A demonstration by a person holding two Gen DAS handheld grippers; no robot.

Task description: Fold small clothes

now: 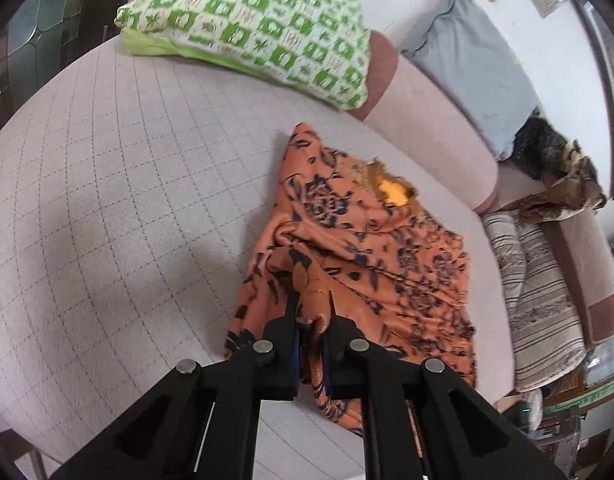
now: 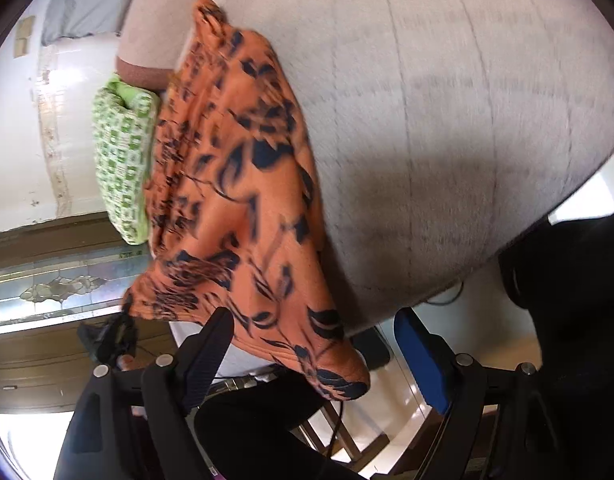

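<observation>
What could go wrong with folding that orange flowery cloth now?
The left gripper pinches only a small bunched bit of the orange cloth, so it might slip out when pulled. A corner of the cloth hangs past the edge of the bed, so the cloth could slide off. The right gripper is open around that corner and not pinching, so it cannot catch it yet.

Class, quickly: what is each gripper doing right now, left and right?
Left gripper: closed on a fold of the orange floral garment.
Right gripper: open, holding nothing; the garment's corner hangs between its fingers.
</observation>
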